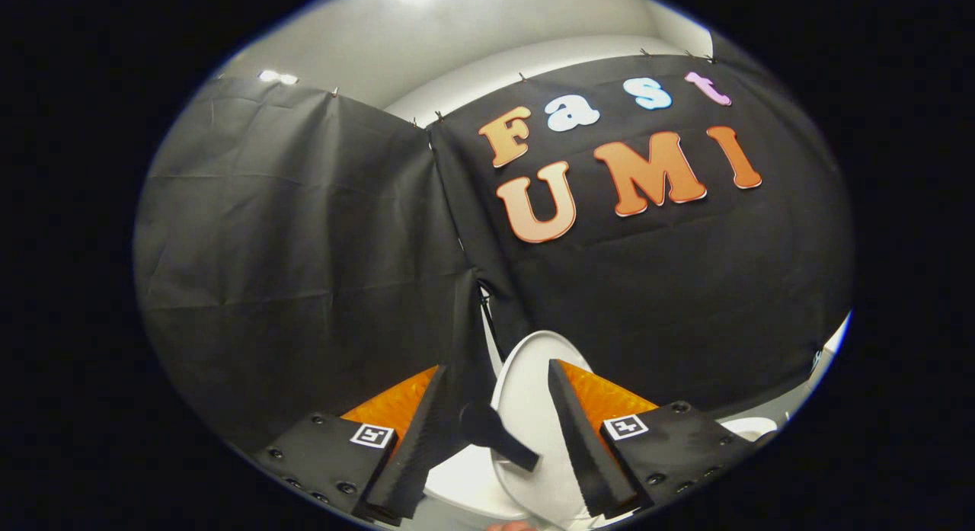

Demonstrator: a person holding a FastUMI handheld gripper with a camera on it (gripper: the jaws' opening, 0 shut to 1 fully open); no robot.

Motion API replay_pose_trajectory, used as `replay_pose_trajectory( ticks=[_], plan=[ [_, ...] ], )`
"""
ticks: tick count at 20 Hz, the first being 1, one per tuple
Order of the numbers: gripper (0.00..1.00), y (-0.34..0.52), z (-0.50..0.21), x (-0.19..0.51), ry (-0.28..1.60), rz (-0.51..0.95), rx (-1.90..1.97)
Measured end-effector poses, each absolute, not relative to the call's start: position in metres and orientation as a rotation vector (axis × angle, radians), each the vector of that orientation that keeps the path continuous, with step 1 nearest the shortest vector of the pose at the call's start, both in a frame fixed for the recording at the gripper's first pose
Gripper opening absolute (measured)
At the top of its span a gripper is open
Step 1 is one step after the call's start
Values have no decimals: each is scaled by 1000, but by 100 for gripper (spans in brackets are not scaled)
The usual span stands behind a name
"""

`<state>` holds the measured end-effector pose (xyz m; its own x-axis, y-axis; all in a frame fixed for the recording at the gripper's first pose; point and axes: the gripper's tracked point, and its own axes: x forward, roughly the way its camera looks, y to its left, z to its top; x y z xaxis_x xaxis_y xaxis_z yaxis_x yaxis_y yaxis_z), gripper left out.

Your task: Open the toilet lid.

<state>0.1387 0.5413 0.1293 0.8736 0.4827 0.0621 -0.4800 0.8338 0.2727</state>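
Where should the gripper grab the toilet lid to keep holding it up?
Probably by its thin rim. The toilet lid stands raised between the open gripper fingers, with its edge towards them, so coming from the front and pinching the rim's two faces looks easiest.

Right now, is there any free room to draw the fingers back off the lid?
The gripper is open, its fingers astride the raised toilet lid. The gap between lid and left finger is crowded by a black tab. Free room lies between the lid's top edge and the black cloth.
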Motion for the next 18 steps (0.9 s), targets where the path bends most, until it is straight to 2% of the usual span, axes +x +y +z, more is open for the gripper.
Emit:
replay_pose_trajectory(
  ticks=[2,6,12,18],
  plan=[
    [85,512,142,146,-23,487,253],
    [85,442,167,163,-104,413,165],
    [85,346,154,167,-109,401,101],
    [86,223,137,169,-104,284,16]
  ],
)
